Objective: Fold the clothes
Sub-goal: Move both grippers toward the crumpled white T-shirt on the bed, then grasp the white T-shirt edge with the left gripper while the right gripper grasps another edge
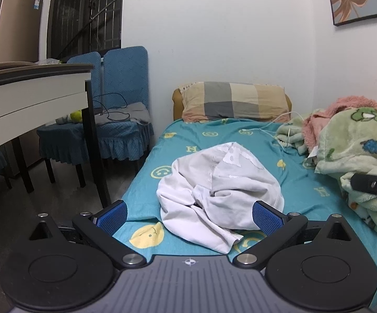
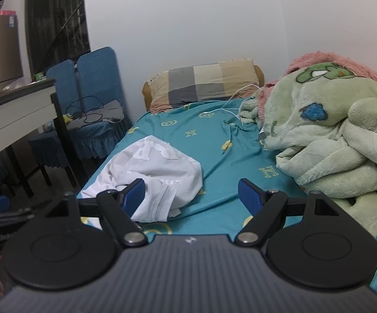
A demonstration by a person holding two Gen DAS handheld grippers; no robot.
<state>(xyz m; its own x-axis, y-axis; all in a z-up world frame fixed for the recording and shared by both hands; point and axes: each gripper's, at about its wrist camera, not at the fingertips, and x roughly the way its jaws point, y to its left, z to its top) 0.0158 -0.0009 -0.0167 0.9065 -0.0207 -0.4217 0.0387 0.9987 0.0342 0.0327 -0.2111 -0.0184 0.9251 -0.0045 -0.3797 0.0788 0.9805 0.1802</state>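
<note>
While both tools hang apart and empty over the near end of the bed (image 1: 306, 182), the work looks to be at its very start: nothing is gripped and the garment is not yet spread.

Taking the white garment (image 1: 219, 187) as the landmark and going left to right: well to its left, off the bed, stands the tabletop (image 1: 31, 88), with two blue-covered chairs (image 1: 120, 104) behind it. Just in front of the garment's left side hovers the left tool (image 1: 189, 216), its blue pads (image 1: 111, 217) spread wide on either side of the crumpled cloth without touching it. The garment itself lies in a rumpled heap on the teal sheet, toward the bed's left edge, some pale lettering on its upper face. To its right the right tool (image 2: 191, 197) hangs with jaws wide, the left pad in front of the garment's hem, the right pad over bare sheet. Beyond the garment lies one checked pillow (image 1: 234, 100); further right, a heaped green blanket (image 2: 327, 130).

Next, I judge, each tool must close on an edge or corner of the heap and draw it flat before any fold.

Count: one garment, two tools, one pillow, two chairs.
</note>
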